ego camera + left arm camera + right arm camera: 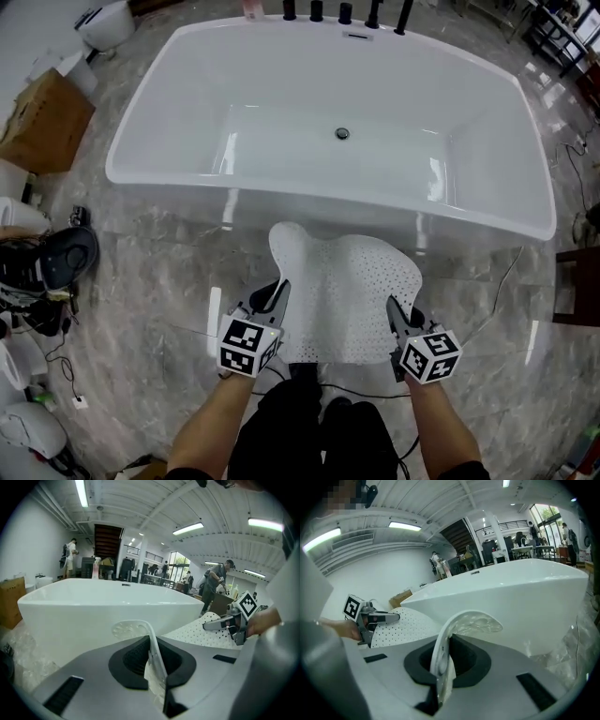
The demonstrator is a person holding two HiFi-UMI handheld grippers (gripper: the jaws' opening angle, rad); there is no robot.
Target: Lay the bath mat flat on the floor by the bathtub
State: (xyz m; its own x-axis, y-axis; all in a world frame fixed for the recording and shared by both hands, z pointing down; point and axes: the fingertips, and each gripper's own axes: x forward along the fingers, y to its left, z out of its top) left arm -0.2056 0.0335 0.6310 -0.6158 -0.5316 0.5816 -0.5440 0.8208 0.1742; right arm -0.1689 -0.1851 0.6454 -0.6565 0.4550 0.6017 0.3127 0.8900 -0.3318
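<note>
1. The left gripper [279,292] has its fingers [133,663] pinched shut on the near left corner of the bath mat [347,291]. A thin white edge of the mat stands up between them, and a flap curls over just beyond the tips.
2. The right gripper [394,314] does the same at the near right corner. Its fingers [464,663] are closed tight on the mat's edge, and that corner also folds over above them.
3. From the two grips the mat runs away from the person toward the bathtub [281,131]. It sags and bulges between the corners and its far edge is rumpled. That far edge is near the tub's front wall, but I cannot tell whether it touches the floor [159,272].
4. I would judge it a light, floppy, rubbery sheet, full of small holes (the sort that droops wherever it is not held). It looks thin enough to slip from a shallow pinch.
5. The two near corners look like the right places to hold it. Kept well apart, they should hold the sheet taut, so it can settle flat without creasing.
</note>
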